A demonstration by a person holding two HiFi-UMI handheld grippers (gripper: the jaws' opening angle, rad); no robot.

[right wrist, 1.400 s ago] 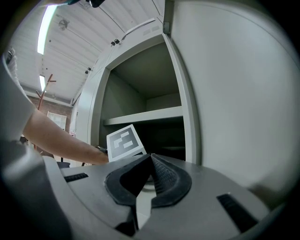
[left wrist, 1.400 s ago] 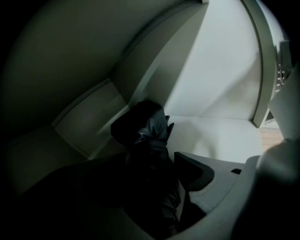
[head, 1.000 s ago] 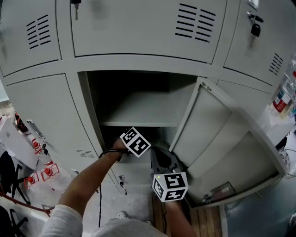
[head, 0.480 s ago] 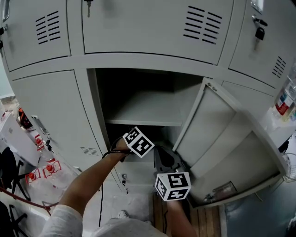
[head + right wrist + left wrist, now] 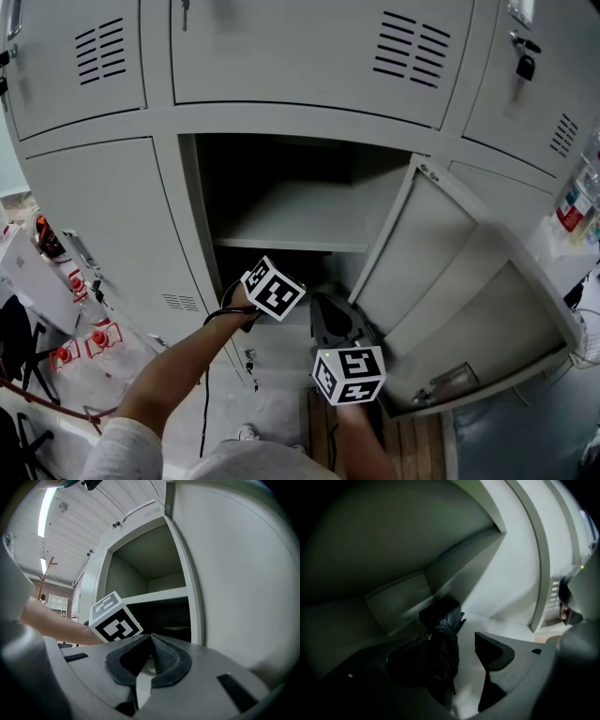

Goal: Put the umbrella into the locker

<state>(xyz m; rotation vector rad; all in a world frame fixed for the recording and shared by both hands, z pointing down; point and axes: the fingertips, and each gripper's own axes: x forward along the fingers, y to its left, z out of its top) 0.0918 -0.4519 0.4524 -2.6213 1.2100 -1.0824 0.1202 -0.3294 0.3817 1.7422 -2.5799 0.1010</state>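
We have the left gripper (image 5: 461, 656) deep inside the locker (image 5: 171, 211); fingers parted around the umbrella (image 5: 443, 639), probably to leave it there; right gripper (image 5: 149, 654) hangs outside the locker, fingers closed, empty.

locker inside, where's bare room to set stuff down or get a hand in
The shelf in the open locker is bare wall to wall. Under it is crowded: the left gripper and black umbrella sit there. Pale floor shows bare to the umbrella's right, toward the door frame.
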